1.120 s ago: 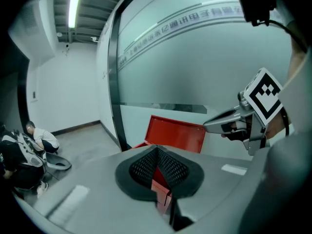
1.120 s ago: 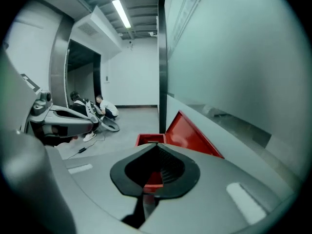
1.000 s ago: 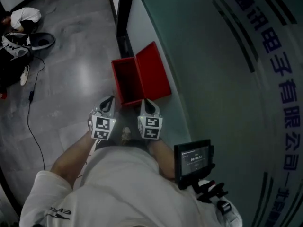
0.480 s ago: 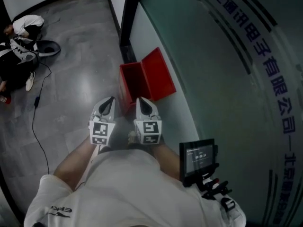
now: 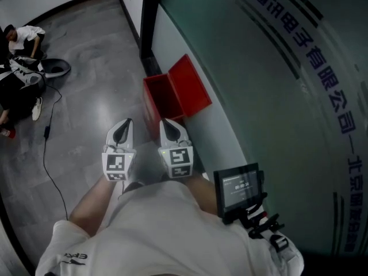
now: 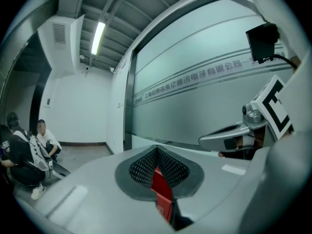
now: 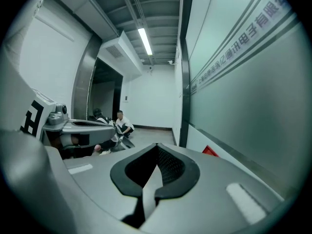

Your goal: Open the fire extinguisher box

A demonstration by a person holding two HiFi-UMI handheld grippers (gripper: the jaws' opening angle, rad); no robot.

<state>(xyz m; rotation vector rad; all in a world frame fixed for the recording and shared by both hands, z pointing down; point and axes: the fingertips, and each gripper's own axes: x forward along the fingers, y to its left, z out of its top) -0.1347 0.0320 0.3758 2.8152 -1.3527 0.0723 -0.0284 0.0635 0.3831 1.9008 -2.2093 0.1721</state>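
The red fire extinguisher box stands on the floor against the glass wall, its lid up and leaning on the glass, its inside bare red. Both grippers hover side by side just short of the box's near end. My left gripper is shut and holds nothing; in its own view a sliver of the red box shows through the slit below its tip. My right gripper is shut and empty too, with a corner of the box to its right.
A frosted glass wall with blue lettering runs along the right, ending at a dark door post. People sit on the grey floor at far left, with a thin cable trailing from them. A small screen hangs at my waist.
Both grippers have drawn back a little from the box's near end, and the left one has drifted left, widening the gap between them. The box stays open.
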